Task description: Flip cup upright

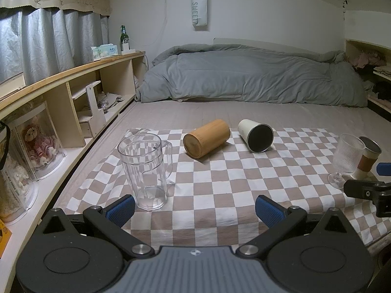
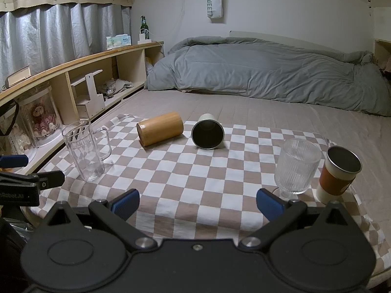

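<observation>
Both grippers, left gripper (image 1: 195,207) and right gripper (image 2: 197,201), hover with jaws spread and empty. Ahead on the checkered cloth (image 2: 195,183), the bamboo cup (image 2: 160,128) and white cup (image 2: 207,134) lie on their sides. The white cup's mouth faces the right gripper, probably nearer.

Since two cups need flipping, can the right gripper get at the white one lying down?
Probably yes: the right gripper is open, and only bare checkered cloth lies between it and the white cup.
</observation>
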Action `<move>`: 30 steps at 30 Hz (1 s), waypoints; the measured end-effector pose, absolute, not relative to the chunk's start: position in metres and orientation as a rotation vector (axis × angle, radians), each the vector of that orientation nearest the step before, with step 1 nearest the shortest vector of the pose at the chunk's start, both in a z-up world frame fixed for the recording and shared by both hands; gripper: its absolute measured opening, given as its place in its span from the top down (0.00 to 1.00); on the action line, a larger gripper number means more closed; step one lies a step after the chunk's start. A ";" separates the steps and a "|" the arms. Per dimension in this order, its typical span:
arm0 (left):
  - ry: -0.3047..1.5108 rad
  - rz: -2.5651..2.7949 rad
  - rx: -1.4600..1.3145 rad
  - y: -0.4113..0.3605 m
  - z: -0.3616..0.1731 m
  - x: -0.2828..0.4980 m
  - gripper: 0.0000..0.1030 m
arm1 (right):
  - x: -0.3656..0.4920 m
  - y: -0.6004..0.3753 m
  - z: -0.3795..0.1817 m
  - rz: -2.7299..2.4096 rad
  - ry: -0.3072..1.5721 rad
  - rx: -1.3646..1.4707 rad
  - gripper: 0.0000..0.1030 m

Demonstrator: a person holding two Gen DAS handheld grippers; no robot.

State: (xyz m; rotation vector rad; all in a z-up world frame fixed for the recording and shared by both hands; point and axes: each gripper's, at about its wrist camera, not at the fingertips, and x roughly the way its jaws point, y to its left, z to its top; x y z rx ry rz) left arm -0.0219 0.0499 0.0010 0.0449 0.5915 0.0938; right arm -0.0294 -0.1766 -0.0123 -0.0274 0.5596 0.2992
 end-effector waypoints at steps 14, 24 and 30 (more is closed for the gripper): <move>0.591 0.096 0.044 0.052 0.001 -0.022 0.00 | -0.029 -0.176 -0.012 0.298 0.560 -0.027 0.00; 0.591 0.097 0.044 0.055 0.001 -0.022 0.00 | -0.029 -0.176 -0.012 0.299 0.561 -0.027 0.00; 0.591 0.097 0.045 0.054 0.001 -0.022 0.00 | -0.029 -0.176 -0.012 0.301 0.561 -0.027 0.00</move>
